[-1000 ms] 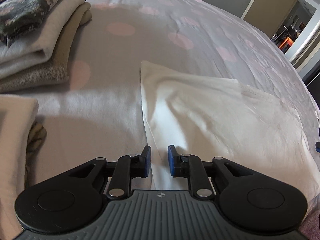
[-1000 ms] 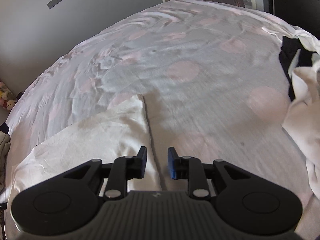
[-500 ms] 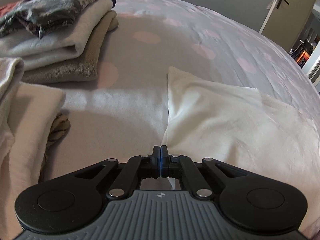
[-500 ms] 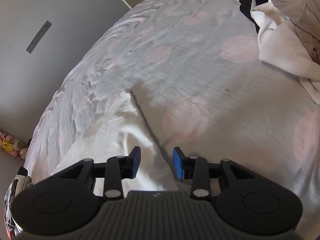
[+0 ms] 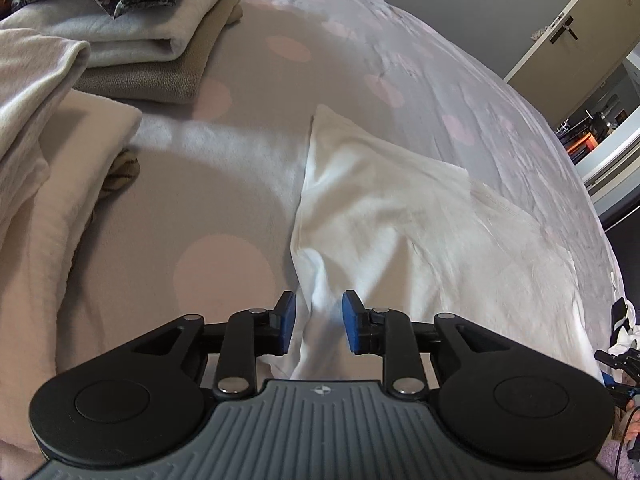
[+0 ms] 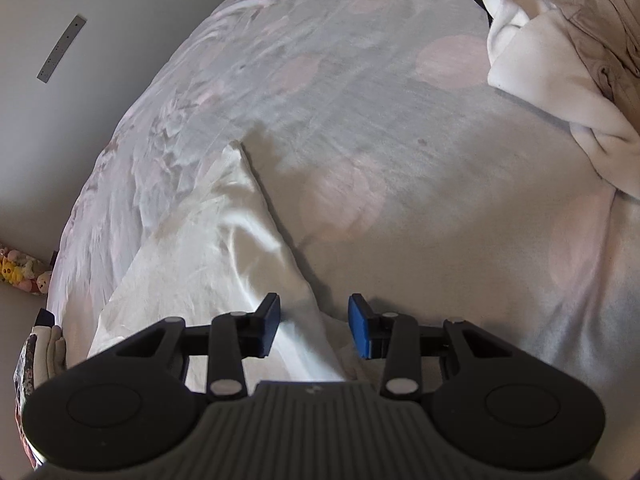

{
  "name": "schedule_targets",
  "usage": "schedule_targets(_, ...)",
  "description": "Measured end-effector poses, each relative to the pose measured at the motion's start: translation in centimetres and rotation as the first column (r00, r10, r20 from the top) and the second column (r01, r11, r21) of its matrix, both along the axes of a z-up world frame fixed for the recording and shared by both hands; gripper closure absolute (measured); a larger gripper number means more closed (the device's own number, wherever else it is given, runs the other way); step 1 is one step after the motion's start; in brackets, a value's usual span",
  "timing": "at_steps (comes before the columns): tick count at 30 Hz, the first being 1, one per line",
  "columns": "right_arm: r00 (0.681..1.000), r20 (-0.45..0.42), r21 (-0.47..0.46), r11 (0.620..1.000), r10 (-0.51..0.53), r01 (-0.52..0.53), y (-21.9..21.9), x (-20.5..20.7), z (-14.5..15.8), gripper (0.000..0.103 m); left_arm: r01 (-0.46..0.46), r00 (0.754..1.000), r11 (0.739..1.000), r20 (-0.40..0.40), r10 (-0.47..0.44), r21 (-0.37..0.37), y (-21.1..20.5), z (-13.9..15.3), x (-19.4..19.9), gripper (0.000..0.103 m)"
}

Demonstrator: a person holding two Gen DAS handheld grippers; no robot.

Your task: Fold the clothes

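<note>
A white garment (image 5: 420, 232) lies folded flat on the grey bedcover with pink dots (image 5: 224, 200). Its near left corner is bunched into a raised ridge. My left gripper (image 5: 319, 322) straddles that ridge with its jaws opening, and the blue pads (image 5: 286, 322) stand clear of the cloth. In the right wrist view the same garment (image 6: 208, 248) spreads to the left. Its right edge runs down between the pads of my right gripper (image 6: 314, 326), which is open and not pressing on it.
Folded clothes are stacked at the far left (image 5: 132, 40), with a beige folded pile (image 5: 52, 200) nearer. A heap of unfolded white and tan clothes (image 6: 560, 60) lies at the bed's upper right. A door (image 5: 560, 40) and a wall stand beyond the bed.
My left gripper shut on the garment's corner half a second ago and has now let go, leaving a raised ridge. My right gripper rolled, dropped a little, and its jaws widened over the garment's edge.
</note>
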State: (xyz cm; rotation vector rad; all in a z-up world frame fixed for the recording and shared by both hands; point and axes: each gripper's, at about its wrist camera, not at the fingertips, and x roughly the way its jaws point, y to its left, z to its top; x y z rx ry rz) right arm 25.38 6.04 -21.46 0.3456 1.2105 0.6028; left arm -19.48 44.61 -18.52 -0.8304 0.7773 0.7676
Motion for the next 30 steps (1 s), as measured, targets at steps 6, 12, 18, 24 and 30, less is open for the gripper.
schedule_targets(6,0.992,-0.078,0.054,0.994,-0.096,0.100,-1.5,0.7,-1.4,0.100,0.015,0.988,0.999,-0.156,-0.010,0.033,-0.5,-1.4,1.0,0.103)
schedule_targets(12,0.983,-0.062,-0.032,0.985,-0.172,0.170,-2.1,0.7,-1.0,0.098,0.006,0.976,0.999,-0.220,0.005,0.047,-0.9,-1.5,0.8,0.101)
schedule_targets(18,0.992,-0.074,-0.008,0.995,-0.104,0.104,-4.5,0.4,0.3,0.082,-0.080,0.988,0.995,-0.137,0.072,-0.056,-0.9,-0.5,-1.9,0.086)
schedule_targets(24,0.996,-0.087,-0.074,0.997,0.023,-0.029,-5.8,-0.3,1.2,0.071,-0.010,0.985,0.984,-0.171,-0.021,-0.178,-1.9,-1.2,-1.8,0.065)
schedule_targets(30,0.975,-0.143,-0.108,0.976,0.171,-0.188,-4.8,-1.3,-0.2,0.076,0.104,0.933,0.977,-0.322,-0.161,-0.185,-3.0,-2.4,0.8,0.085)
